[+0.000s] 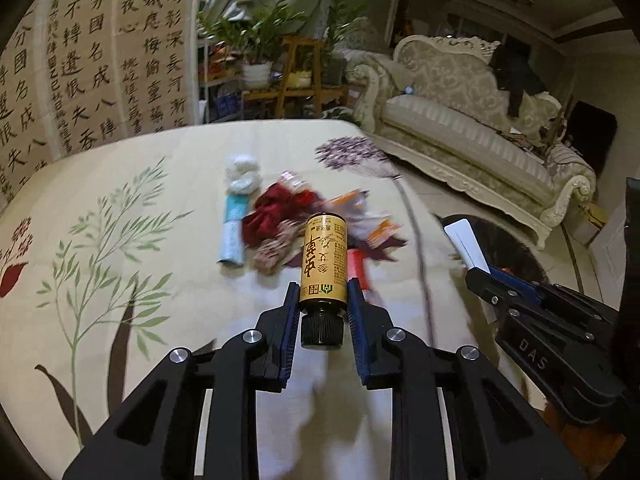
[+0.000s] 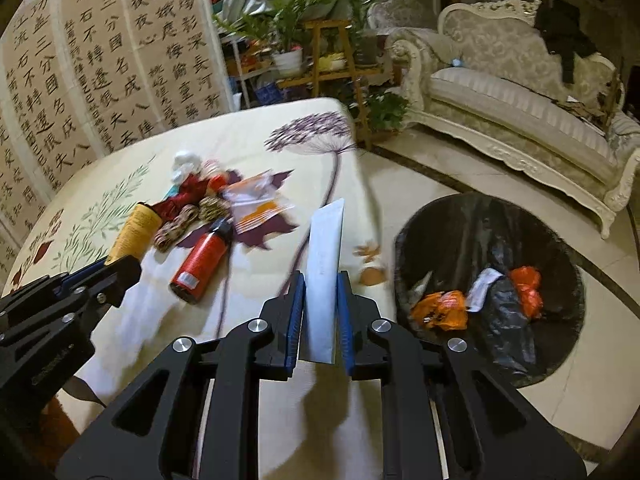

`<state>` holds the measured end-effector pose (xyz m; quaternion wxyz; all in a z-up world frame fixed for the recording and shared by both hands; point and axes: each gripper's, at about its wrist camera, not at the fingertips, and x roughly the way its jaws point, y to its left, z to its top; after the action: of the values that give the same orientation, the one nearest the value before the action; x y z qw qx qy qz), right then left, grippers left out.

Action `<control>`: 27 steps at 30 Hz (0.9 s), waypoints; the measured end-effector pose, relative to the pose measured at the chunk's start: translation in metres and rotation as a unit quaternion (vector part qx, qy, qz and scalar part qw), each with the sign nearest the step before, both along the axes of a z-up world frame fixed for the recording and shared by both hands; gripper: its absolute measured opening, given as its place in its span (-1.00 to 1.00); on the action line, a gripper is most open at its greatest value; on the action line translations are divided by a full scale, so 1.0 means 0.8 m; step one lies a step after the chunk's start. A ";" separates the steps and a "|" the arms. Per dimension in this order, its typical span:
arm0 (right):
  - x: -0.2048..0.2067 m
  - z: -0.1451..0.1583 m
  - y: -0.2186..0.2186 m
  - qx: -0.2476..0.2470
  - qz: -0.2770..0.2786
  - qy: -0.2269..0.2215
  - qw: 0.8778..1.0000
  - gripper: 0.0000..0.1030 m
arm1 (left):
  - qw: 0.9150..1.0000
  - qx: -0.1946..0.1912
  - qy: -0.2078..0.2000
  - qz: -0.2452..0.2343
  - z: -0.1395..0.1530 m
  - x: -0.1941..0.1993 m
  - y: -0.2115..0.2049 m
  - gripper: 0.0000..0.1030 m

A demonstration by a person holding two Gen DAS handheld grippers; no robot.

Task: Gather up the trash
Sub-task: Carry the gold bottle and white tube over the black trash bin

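My left gripper (image 1: 323, 294) is shut on a yellow bottle (image 1: 325, 264) with a black cap, held above the table; the bottle also shows in the right wrist view (image 2: 136, 232). My right gripper (image 2: 320, 284) is shut on a white tube (image 2: 325, 264), held over the table's right edge; the tube also shows in the left wrist view (image 1: 466, 242). A pile of trash lies on the floral tablecloth (image 1: 120, 200): a red bottle (image 2: 202, 264), dark red cloth (image 1: 276, 212), white tissue (image 1: 242, 174), a pale blue roll (image 1: 233, 236), wrappers (image 2: 256, 200).
A black-lined trash bin (image 2: 492, 232) stands on the floor right of the table, holding orange and black bags. A cream sofa (image 2: 520, 120) stands beyond it. A calligraphy screen (image 1: 80, 60) and potted plants (image 1: 260, 40) stand behind the table.
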<state>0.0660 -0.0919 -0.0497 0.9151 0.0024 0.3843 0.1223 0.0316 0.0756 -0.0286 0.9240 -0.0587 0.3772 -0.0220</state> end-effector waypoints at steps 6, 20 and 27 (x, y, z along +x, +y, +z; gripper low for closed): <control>0.008 0.009 -0.056 -0.005 -0.058 -0.015 0.998 -0.68 | 0.999 -0.003 -0.017 -0.044 0.008 0.016 -0.053 -0.52; 0.046 -0.010 -0.164 -0.018 -0.154 -0.019 0.988 -0.68 | 0.994 0.020 -0.018 -0.109 -0.004 0.087 -0.166 -0.52; 0.062 -0.029 -0.188 -0.013 -0.169 -0.006 0.985 -0.68 | 0.992 0.041 -0.009 -0.118 -0.017 0.114 -0.201 -0.52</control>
<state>0.1153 -0.2423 -0.0730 0.9248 0.0551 0.3744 -0.0394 0.1228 -0.0850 -0.0420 0.9198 0.0242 0.3739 -0.1161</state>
